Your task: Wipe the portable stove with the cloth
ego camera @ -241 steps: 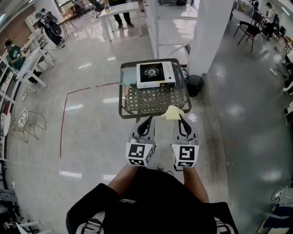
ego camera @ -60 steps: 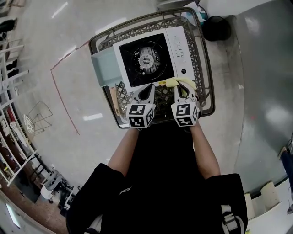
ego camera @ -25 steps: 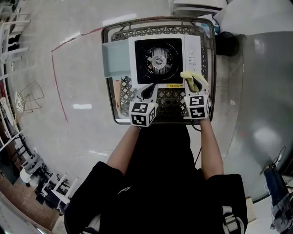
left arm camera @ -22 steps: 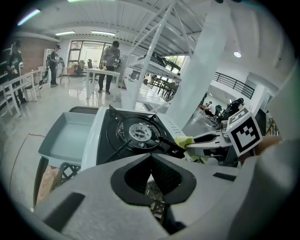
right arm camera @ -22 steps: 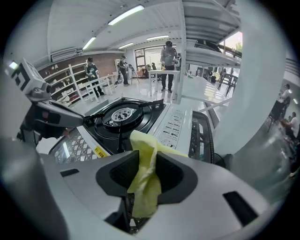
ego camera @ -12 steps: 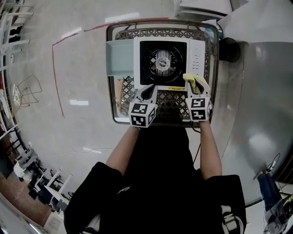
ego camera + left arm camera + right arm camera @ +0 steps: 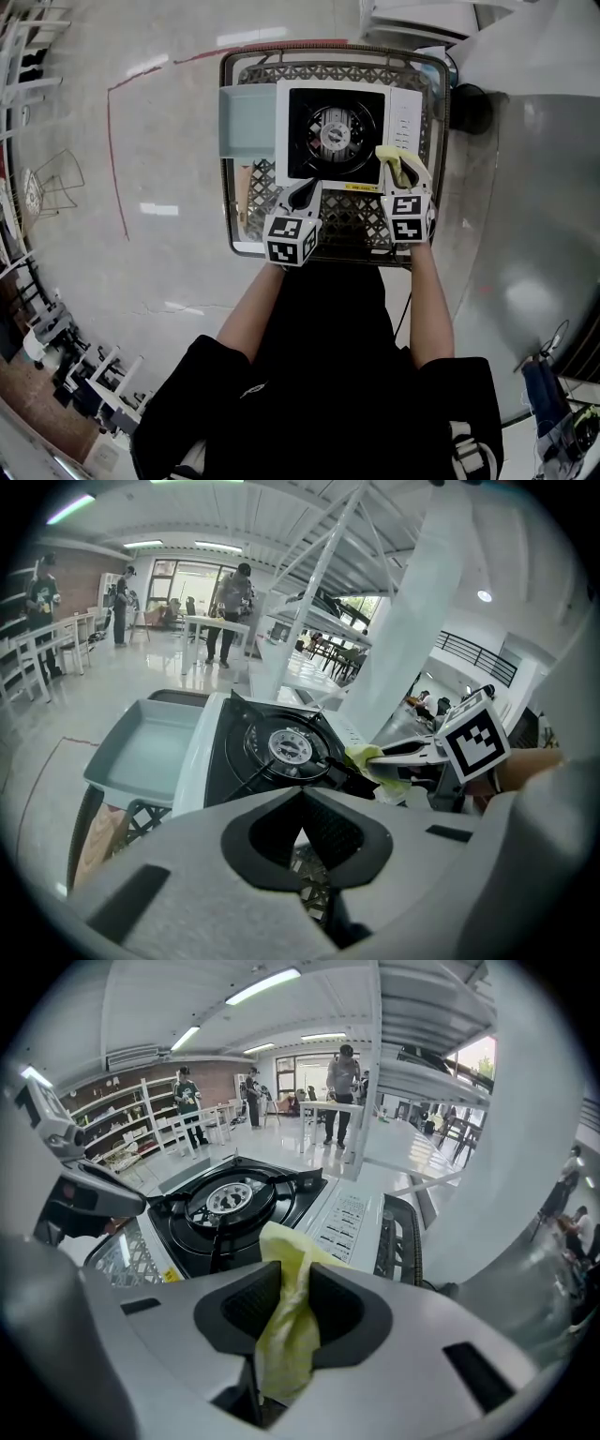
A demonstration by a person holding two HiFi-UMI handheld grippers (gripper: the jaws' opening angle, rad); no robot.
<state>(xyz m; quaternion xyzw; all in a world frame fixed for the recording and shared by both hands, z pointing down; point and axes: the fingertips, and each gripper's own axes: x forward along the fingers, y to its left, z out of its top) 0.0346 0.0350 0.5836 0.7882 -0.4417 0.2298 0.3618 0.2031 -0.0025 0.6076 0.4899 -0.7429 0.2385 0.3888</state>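
Note:
The white portable stove (image 7: 337, 131) with its black burner well stands on a metal lattice table (image 7: 347, 220). My right gripper (image 7: 401, 173) is shut on a yellow cloth (image 7: 394, 161), which bunches out between the pads (image 7: 286, 1335). The cloth's end hangs over the stove's front right corner, by the control panel (image 7: 342, 1218). My left gripper (image 7: 305, 192) is shut with nothing in it, just short of the stove's front edge on the left. In the left gripper view, the stove (image 7: 281, 747) lies ahead and the cloth (image 7: 375, 766) shows to the right.
A pale blue-green tray (image 7: 246, 122) lies against the stove's left side on the table. A black bin (image 7: 469, 94) stands on the floor past the table's right edge, beside a white pillar (image 7: 487, 1147). People stand at tables far behind.
Both grippers came up to the stove's front edge since the earliest frame. Over the last second they have kept their places, with the cloth still in the right one.

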